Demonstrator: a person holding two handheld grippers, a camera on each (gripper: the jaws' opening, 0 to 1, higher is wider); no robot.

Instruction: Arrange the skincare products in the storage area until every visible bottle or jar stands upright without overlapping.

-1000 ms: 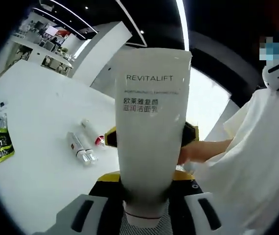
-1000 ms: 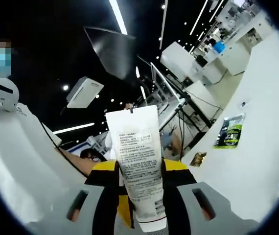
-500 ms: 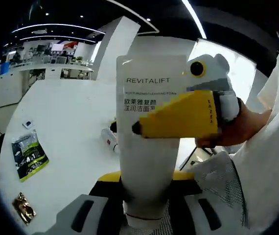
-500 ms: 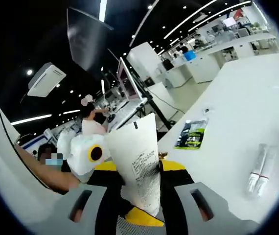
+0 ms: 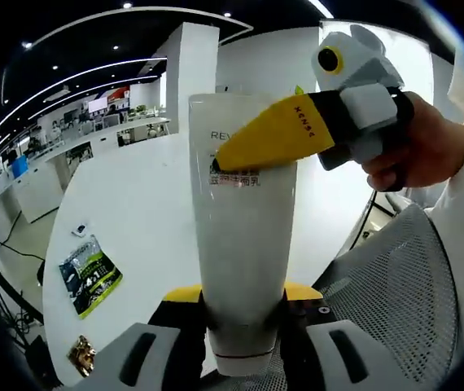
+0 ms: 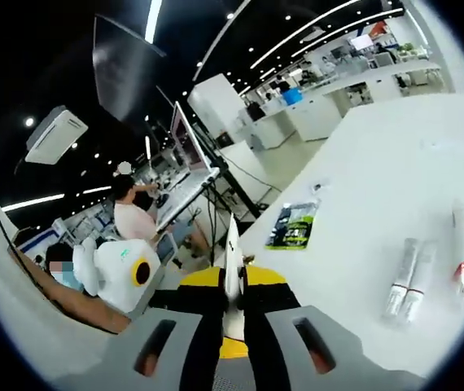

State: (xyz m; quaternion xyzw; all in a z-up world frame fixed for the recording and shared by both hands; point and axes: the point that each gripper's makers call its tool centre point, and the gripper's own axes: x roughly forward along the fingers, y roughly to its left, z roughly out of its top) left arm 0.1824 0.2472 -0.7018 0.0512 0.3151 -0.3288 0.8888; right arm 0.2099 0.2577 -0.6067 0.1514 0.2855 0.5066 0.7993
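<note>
The left tool [image 5: 244, 346] pinches the cap end of a white REVITALIFT cleanser tube [image 5: 242, 244], a smooth, glossy plastic tube that widens from its round cap up to a flat crimped end at 12 o'clock. The right tool's yellow tapered jaw tips come in from 2 o'clock and close on that flat upper end, over the printed lettering; a hand [image 5: 415, 147] grips its grey-and-white body. In the right gripper view, the right tool [image 6: 230, 326] is pressed together on the thin crimped edge of the tube, seen edge-on as a narrow white blade. On the matte white tabletop [image 6: 378, 195] lie two slim white tubes [image 6: 407, 277] side by side at 3 o'clock, another small tube with a red band [image 6: 462, 244] just beyond them, and a flat green-and-black sachet [image 6: 293, 224] towards 1 o'clock. A small crinkled gold wrapper [image 5: 80, 356] lies at 8 o'clock in the left gripper view.
</note>
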